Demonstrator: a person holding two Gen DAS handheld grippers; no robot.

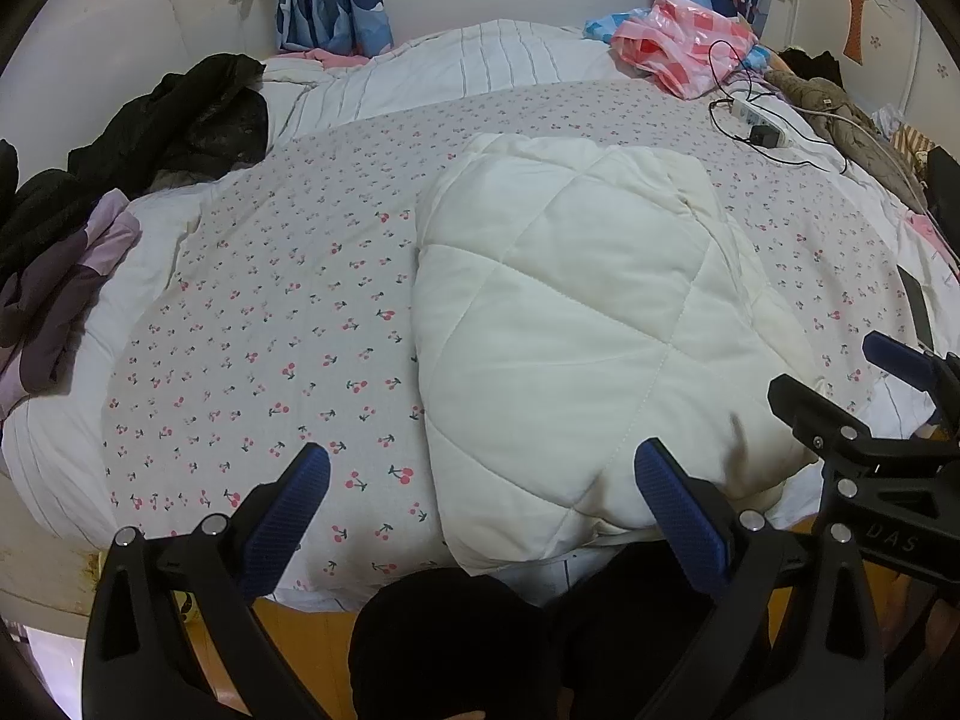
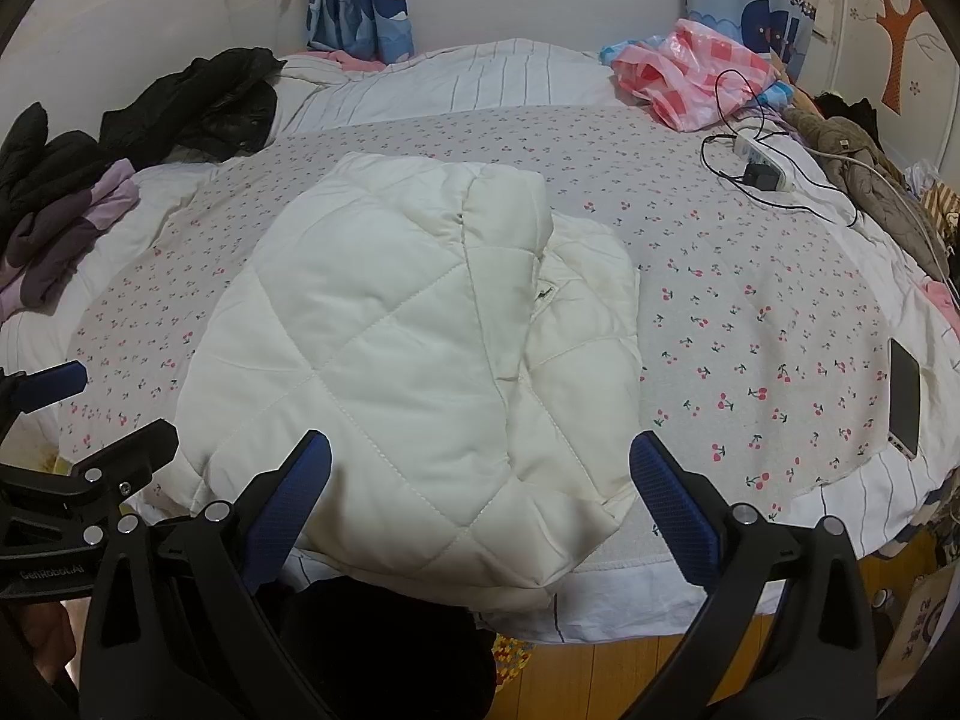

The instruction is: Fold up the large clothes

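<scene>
A white quilted jacket [image 1: 576, 324] lies folded into a compact block on the cherry-print sheet [image 1: 270, 312] near the bed's front edge; it also shows in the right wrist view [image 2: 396, 372]. My left gripper [image 1: 480, 504] is open and empty, held above the front edge at the jacket's left corner. My right gripper [image 2: 480, 492] is open and empty, held just in front of the jacket's near edge. The right gripper also shows at the right of the left wrist view [image 1: 840, 396], and the left gripper at the left of the right wrist view [image 2: 102, 414].
Dark and purple clothes [image 1: 120, 180] are piled at the bed's left. A pink plastic bag [image 2: 690, 72], a power strip with cables [image 2: 762, 162] and a brown jacket [image 2: 870, 180] lie at the back right. A phone [image 2: 903, 396] lies at the right edge. Wooden floor [image 2: 630, 672] is below.
</scene>
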